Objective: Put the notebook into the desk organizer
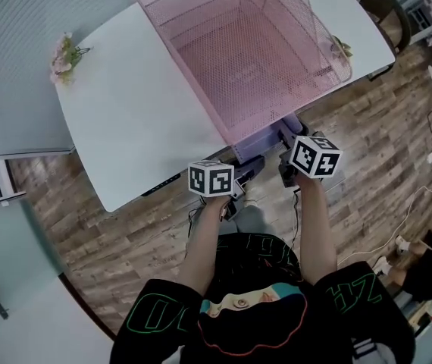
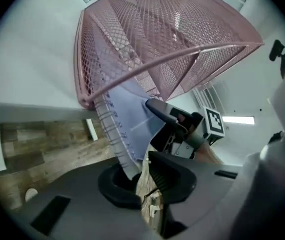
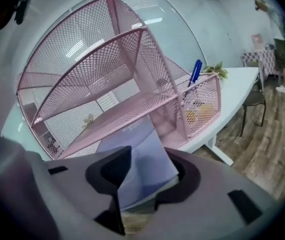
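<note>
The notebook (image 2: 127, 119), one only, is lavender and wire-bound. Its far end is slid in under the lowest shelf of the desk organizer (image 1: 239, 44), and its near end sticks out past the table's edge between the two tools. The room has a wood-plank floor (image 1: 367, 127) with pale cables trailing over it, and one dark chair (image 1: 386, 10) stands at the far side. One smooth white table (image 1: 125, 105) with rounded corners carries everything. The single desk organizer is pink wire mesh, with slanting shelves and a small side bin. The left tool (image 2: 142, 166) is clamped on the notebook's spiral corner. The right tool (image 3: 142, 179) has its jaws standing apart, and the notebook's plain corner lies loosely between them. Two small flower sprigs (image 1: 64, 55) sit at opposite ends of the table, and a blue pen (image 3: 196, 71) stands upright in the side bin.
</note>
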Action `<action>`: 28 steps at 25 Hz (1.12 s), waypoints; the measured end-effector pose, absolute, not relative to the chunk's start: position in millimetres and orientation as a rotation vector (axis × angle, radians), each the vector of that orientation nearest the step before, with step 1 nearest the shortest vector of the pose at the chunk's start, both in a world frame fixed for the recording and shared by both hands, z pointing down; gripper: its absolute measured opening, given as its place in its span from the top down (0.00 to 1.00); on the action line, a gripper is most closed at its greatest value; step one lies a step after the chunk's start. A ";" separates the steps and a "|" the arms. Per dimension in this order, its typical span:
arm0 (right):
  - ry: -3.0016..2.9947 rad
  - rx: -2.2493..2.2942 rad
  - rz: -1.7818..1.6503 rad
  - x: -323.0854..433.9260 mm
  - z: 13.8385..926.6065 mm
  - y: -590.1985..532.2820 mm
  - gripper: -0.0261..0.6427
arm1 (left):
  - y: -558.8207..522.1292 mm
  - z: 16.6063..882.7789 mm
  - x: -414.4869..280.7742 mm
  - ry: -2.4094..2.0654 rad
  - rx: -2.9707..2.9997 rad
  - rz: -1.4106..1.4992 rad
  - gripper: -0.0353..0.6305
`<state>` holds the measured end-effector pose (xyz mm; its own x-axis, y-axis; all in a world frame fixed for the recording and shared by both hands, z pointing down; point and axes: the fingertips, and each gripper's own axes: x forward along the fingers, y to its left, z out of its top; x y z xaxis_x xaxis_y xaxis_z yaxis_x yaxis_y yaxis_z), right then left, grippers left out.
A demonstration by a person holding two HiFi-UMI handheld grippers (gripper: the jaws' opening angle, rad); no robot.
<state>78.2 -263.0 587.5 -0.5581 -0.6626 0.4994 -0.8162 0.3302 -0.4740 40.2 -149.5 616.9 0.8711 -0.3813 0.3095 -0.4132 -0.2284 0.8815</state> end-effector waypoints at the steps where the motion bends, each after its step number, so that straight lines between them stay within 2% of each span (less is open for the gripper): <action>1: -2.365 1.354 1.018 78.9 587.9 -260.9 0.71 | -148.1 618.2 41.2 -0.595 1.845 0.042 0.90; 2: -2.351 1.366 1.005 80.6 588.3 -258.5 0.63 | -148.4 618.6 41.4 -0.602 1.853 0.049 0.95; 3: -2.334 1.383 0.996 83.9 588.7 -256.1 0.61 | -149.5 618.0 41.5 -0.609 1.866 0.056 0.95; 9: -2.227 1.437 0.944 112.0 592.1 -237.0 0.61 | -163.4 614.6 36.5 -0.682 1.876 0.040 0.95; 13: -2.129 1.406 0.958 119.9 600.5 -225.6 0.67 | -170.0 615.2 34.7 -0.711 1.873 0.050 0.95; 18: -2.103 1.449 1.018 119.5 596.8 -228.7 0.67 | -173.6 611.0 32.8 -0.737 1.869 0.012 0.95; 20: -2.129 1.485 1.034 117.4 590.2 -237.3 0.78 | -180.6 610.5 26.6 -0.789 1.832 -0.040 0.95; 24: -2.199 1.508 1.020 101.5 581.9 -257.4 0.79 | -190.5 606.2 17.4 -0.861 1.777 -0.095 0.96; 28: -2.175 1.561 0.924 101.6 580.4 -261.8 0.79 | -176.0 598.2 38.7 -0.764 1.810 -0.065 0.96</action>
